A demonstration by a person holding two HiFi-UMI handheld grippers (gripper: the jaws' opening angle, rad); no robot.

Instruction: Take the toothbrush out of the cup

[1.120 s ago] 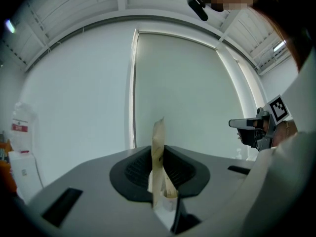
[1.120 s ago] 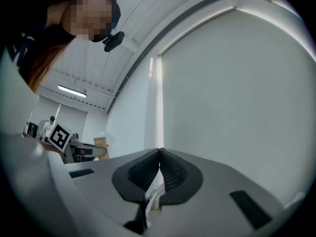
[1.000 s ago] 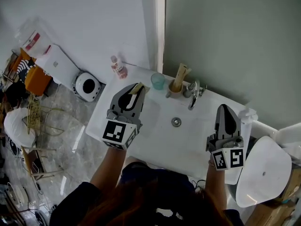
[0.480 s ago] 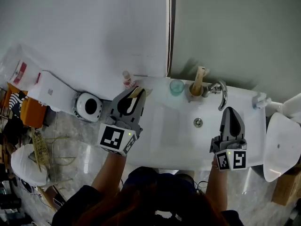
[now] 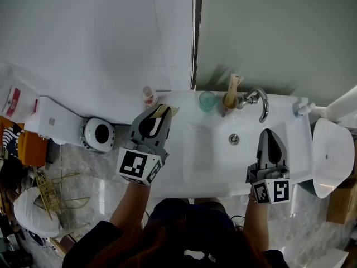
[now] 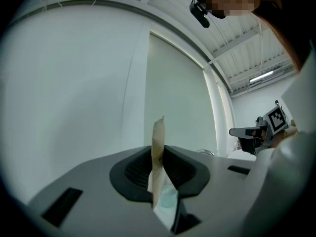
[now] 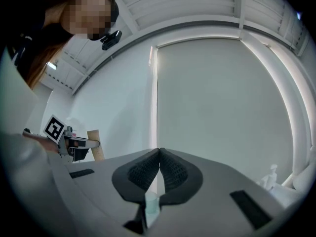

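Note:
In the head view my left gripper [image 5: 160, 111] is shut on a toothbrush in a tan paper wrapper [image 5: 163, 110], over the left end of the white sink [image 5: 195, 166]. The left gripper view shows that wrapper [image 6: 158, 147] upright between the pads. A teal cup [image 5: 207, 100] stands at the sink's back edge, apart from the gripper. Beside it a wooden holder [image 5: 229, 100] contains another tan wrapped item. My right gripper [image 5: 269, 134] hangs over the sink's front right, shut and empty; its pads [image 7: 148, 168] meet.
A curved faucet [image 5: 257, 101] rises behind the drain [image 5: 234, 139]. A small pink bottle [image 5: 148, 96] stands at the sink's back left corner. A white round appliance [image 5: 97, 134] sits on the floor to the left. A white toilet lid [image 5: 330, 158] is at the right.
The head view has swung, and both grippers have shifted sideways along the sink. The left gripper still holds the wrapped toothbrush. The right gripper remains shut.

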